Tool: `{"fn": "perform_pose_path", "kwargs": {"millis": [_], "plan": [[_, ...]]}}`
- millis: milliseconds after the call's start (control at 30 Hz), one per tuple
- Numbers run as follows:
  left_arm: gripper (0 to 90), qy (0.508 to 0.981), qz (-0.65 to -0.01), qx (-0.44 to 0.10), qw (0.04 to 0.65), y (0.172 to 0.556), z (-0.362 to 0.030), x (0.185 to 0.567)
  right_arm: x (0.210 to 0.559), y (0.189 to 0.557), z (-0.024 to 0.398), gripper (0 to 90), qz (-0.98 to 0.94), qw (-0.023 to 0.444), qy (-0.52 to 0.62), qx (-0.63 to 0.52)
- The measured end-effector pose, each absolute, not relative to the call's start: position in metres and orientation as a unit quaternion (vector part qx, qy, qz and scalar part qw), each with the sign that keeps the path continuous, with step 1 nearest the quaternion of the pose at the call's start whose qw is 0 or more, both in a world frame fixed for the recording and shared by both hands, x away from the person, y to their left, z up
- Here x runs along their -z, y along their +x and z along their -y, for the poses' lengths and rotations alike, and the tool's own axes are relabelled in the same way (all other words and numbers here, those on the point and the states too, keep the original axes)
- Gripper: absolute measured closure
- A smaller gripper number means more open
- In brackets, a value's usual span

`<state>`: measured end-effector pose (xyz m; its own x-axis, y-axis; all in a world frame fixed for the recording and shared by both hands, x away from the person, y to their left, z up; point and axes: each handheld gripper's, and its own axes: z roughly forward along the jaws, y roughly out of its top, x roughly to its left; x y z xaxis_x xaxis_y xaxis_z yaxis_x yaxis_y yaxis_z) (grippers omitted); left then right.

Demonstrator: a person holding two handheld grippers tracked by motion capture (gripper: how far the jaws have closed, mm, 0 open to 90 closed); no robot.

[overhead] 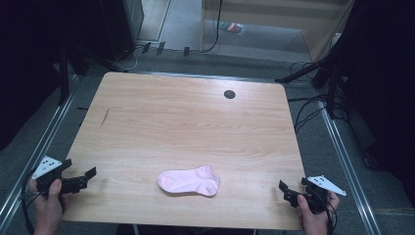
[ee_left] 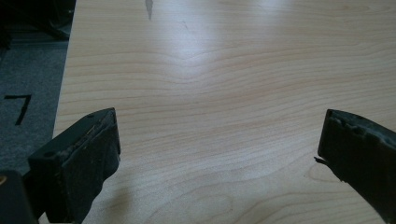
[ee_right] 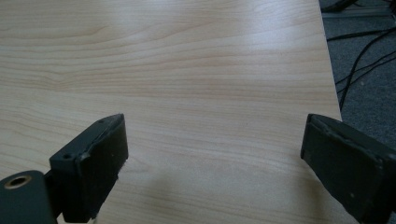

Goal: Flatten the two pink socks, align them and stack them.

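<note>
With the pink sock [overhead: 189,181] lying limp between the left gripper [overhead: 84,179] and right gripper [overhead: 289,192], both well apart from it with jaws spread, a shallow pinch would likely drag or bunch the fabric.

Pink sock [overhead: 190,181] lies flat near table's [overhead: 186,117] front edge.

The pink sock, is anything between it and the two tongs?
No. The sock lies alone on bare table. The left tongs and right tongs sit open at either side, only wood between them and it.
</note>
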<state>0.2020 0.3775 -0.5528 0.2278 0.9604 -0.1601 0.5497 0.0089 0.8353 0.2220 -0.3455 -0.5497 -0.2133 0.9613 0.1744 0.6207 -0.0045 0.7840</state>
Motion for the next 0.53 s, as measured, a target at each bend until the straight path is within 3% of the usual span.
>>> {"fn": "perform_pose_path", "kwargs": {"millis": [533], "plan": [[0.0,0.66,-0.575,-0.235,0.422,0.2065,-0.378,0.5529,0.5495,0.2247,0.3462,8.8,-0.657,0.22,0.6,-0.4]]}}
